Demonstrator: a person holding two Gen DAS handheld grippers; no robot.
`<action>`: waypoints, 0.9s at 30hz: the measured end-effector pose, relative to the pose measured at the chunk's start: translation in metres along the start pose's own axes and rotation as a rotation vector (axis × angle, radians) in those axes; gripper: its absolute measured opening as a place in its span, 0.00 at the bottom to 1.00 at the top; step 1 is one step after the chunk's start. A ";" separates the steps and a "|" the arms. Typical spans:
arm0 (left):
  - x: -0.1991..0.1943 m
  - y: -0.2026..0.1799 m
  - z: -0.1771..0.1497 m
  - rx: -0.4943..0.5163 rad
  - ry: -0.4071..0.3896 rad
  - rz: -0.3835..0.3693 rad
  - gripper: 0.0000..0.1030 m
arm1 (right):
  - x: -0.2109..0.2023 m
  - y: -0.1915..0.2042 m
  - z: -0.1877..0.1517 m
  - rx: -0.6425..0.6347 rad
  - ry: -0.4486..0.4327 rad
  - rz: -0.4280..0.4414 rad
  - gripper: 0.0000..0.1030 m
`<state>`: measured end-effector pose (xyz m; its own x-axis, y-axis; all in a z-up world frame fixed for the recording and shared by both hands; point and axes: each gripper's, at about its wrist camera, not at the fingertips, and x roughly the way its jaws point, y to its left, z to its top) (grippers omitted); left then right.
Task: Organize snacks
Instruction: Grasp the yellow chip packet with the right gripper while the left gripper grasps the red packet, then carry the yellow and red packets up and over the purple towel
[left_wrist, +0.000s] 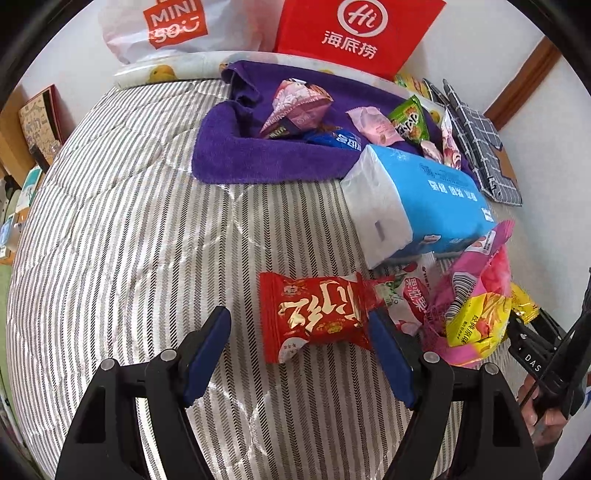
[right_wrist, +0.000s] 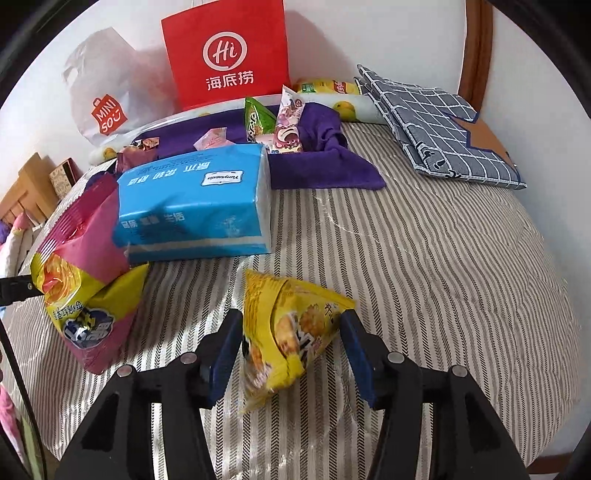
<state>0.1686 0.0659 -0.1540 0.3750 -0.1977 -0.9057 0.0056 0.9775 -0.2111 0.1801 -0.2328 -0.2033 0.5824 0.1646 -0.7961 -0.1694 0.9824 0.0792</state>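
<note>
A red snack packet (left_wrist: 314, 317) with gold lettering lies on the striped bed cover (left_wrist: 129, 240). My left gripper (left_wrist: 298, 314) is open around it; the right pad is at the packet's edge and the left pad stands clear. In the right wrist view, a yellow snack packet (right_wrist: 295, 332) rests on the cover between the blue pads of my right gripper (right_wrist: 291, 321). The pads sit close beside it without squeezing it, so that gripper is open. A purple towel (left_wrist: 258, 158) further back holds several small snacks.
A blue tissue pack (left_wrist: 417, 199) lies mid-bed, a pink and yellow snack bag (right_wrist: 85, 295) beside it. A red paper bag (right_wrist: 225, 55) and a white plastic bag (right_wrist: 107, 99) lean on the wall. A checked grey cloth (right_wrist: 443, 125) lies at the back right.
</note>
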 end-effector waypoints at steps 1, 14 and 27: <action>0.002 -0.001 0.001 0.005 0.002 0.007 0.74 | 0.001 0.001 0.000 -0.005 -0.001 -0.004 0.51; 0.021 -0.020 0.000 0.057 -0.004 0.105 0.73 | 0.001 0.017 -0.001 -0.096 -0.035 -0.034 0.44; 0.007 -0.014 -0.002 0.065 -0.034 0.119 0.50 | -0.023 0.018 0.004 -0.092 -0.093 -0.004 0.43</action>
<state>0.1691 0.0506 -0.1586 0.4078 -0.0789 -0.9096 0.0189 0.9968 -0.0780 0.1664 -0.2190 -0.1811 0.6540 0.1721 -0.7367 -0.2365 0.9715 0.0170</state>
